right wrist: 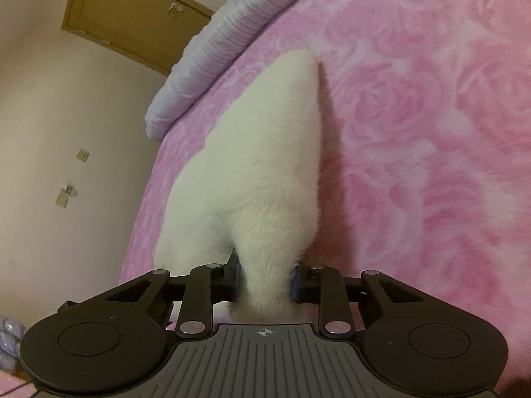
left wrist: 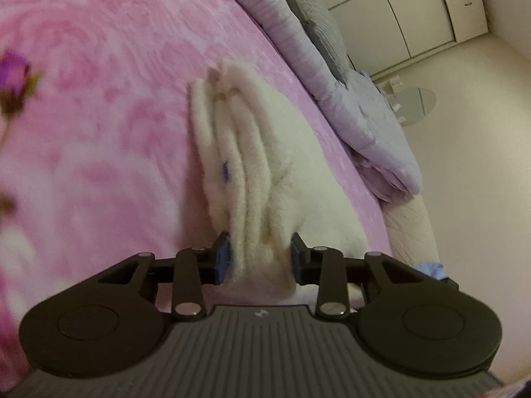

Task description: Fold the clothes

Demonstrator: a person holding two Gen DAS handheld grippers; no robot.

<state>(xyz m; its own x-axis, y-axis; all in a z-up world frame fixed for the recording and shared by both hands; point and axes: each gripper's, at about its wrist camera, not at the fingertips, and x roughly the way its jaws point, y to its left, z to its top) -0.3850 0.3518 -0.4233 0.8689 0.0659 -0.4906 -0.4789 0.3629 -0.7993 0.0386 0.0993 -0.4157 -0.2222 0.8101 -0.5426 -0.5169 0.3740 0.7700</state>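
Sweater (left wrist: 265, 179) lies bunched on the bed (left wrist: 99, 99), its layered edge pinched between the left fingers (left wrist: 259, 258) and another part between the right fingers (right wrist: 265, 282). Mid-fold, likely; next, carry both grips across together, evenly.

Left gripper (left wrist: 260, 258), right gripper (right wrist: 265, 282): jaws clamped.

Left tongs (left wrist: 260, 258), right tongs (right wrist: 265, 280): matte black linkage arms, silver pivot screws, blue pads, round black discs flanking grey ribbed housing; small crosshair mark on housing's front edge.
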